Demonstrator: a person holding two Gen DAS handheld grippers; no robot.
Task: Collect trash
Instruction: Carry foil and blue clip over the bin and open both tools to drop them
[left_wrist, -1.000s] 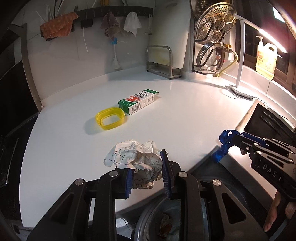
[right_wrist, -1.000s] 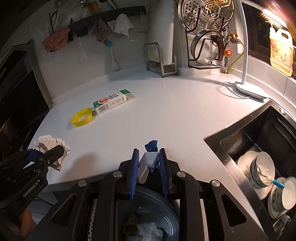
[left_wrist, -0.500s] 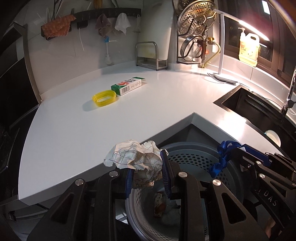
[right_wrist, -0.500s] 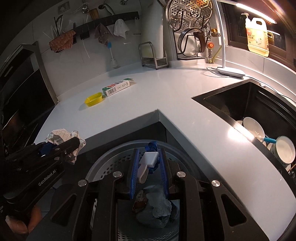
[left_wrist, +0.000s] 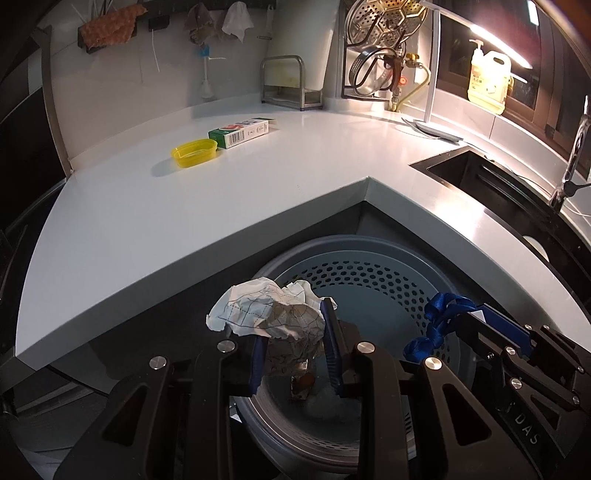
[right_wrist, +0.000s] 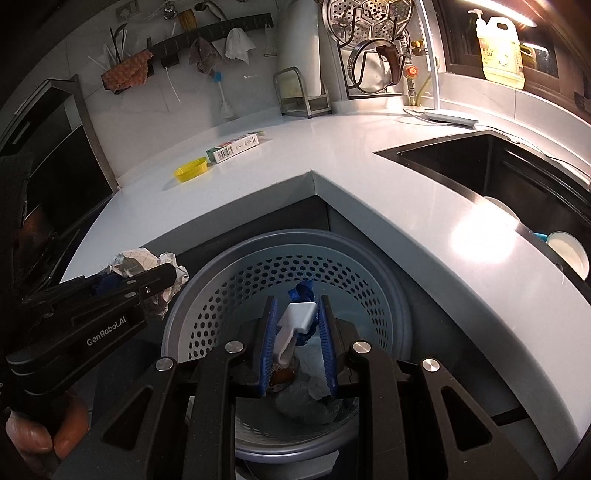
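My left gripper (left_wrist: 293, 345) is shut on a crumpled paper wad (left_wrist: 273, 314) and holds it over the near-left rim of the grey perforated trash bin (left_wrist: 369, 273). My right gripper (right_wrist: 297, 332) is shut on a white clip with a blue ribbon (right_wrist: 295, 317) and holds it above the bin (right_wrist: 295, 251). Trash lies at the bin's bottom (right_wrist: 306, 398). The right gripper shows in the left wrist view (left_wrist: 480, 325) and the left gripper in the right wrist view (right_wrist: 110, 288). A yellow lid (left_wrist: 194, 152) and a green-and-white carton (left_wrist: 240, 132) lie on the white counter (left_wrist: 184, 221).
The bin stands on the floor inside the counter's inner corner. A black sink (right_wrist: 517, 177) with dishes is at the right. A desk lamp (left_wrist: 436, 125), a steel rack (left_wrist: 291, 85) and hanging cloths (left_wrist: 107, 22) line the back wall.
Both grippers have drawn back off the counter and down over the bin, still holding the paper wad and the clip. The bin is now much more in view.
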